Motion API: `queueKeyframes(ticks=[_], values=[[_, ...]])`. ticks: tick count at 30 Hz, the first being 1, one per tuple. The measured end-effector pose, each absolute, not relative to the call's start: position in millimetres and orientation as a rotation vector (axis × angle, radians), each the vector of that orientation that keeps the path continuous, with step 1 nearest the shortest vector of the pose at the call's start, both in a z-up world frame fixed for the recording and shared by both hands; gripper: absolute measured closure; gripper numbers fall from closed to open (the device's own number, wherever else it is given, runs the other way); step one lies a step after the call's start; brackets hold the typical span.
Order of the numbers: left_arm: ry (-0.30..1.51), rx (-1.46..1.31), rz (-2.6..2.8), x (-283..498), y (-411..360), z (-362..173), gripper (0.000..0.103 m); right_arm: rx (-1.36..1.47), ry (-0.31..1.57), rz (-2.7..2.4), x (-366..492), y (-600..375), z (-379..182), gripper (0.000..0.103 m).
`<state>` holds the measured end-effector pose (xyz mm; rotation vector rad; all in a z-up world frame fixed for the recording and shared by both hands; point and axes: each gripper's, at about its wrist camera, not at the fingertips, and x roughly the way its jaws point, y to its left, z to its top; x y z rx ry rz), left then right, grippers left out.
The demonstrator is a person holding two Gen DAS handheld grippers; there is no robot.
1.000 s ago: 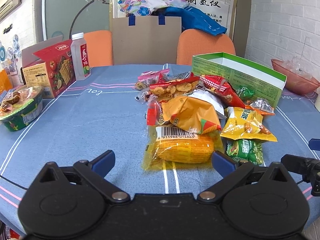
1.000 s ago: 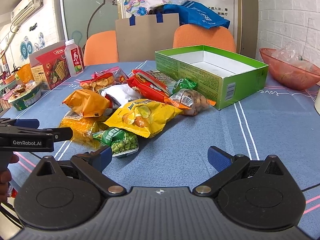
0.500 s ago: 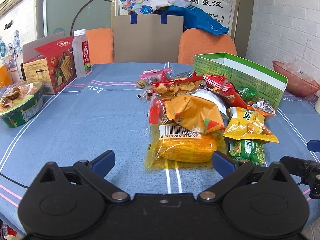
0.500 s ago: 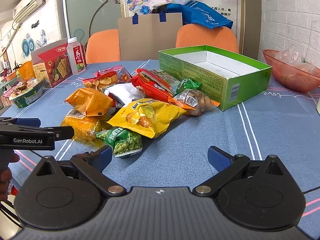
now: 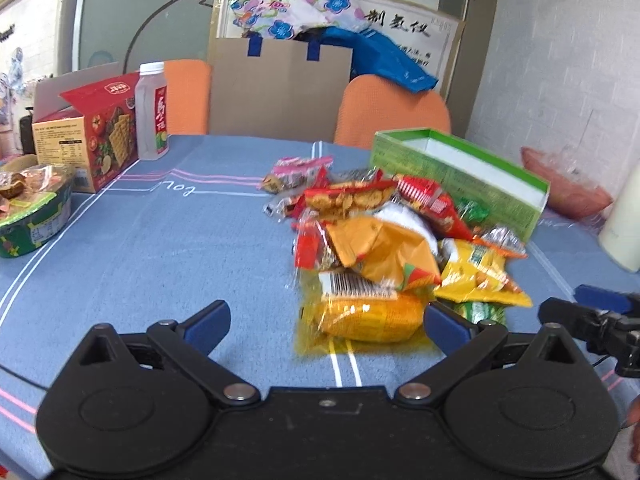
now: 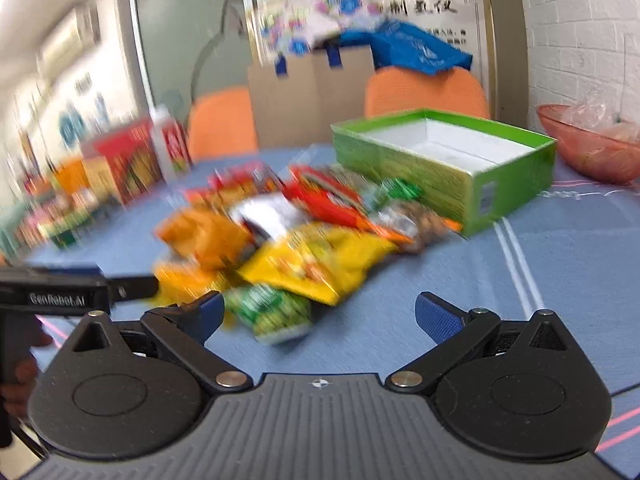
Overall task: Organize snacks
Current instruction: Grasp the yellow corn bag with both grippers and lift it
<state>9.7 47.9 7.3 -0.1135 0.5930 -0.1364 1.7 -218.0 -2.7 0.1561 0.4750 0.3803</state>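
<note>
Task barely begun: my left gripper (image 5: 326, 316) and right gripper (image 6: 318, 314) both hang spread wide, holding nothing. The snack pile (image 5: 392, 248) lies heaped on the blue tablecloth (image 5: 160, 248), just beside the green box (image 6: 444, 160), whose white interior appears empty. Motion blur smears the right view; lower packets are probably hidden beneath upper ones.

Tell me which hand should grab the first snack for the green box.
Probably right: the right gripper is open, with the green pea packet just ahead and the empty green box on its side.
</note>
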Motion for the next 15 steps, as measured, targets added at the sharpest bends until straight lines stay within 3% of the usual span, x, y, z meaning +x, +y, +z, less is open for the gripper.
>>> queueKeyframes(ticks=[12, 14, 15], values=[[0.623, -0.195, -0.27, 34, 63, 4, 0.001, 0.02, 0.548, 0.697, 28, -144, -1, 0.0], [0.65, -0.206, -0.285, 46, 63, -2, 0.012, -0.027, 0.556, 0.689, 37, -133, -6, 0.0], [0.661, -0.217, -0.296, 51, 64, -5, 0.012, -0.049, 0.572, 0.67, 40, -130, -9, 0.0]])
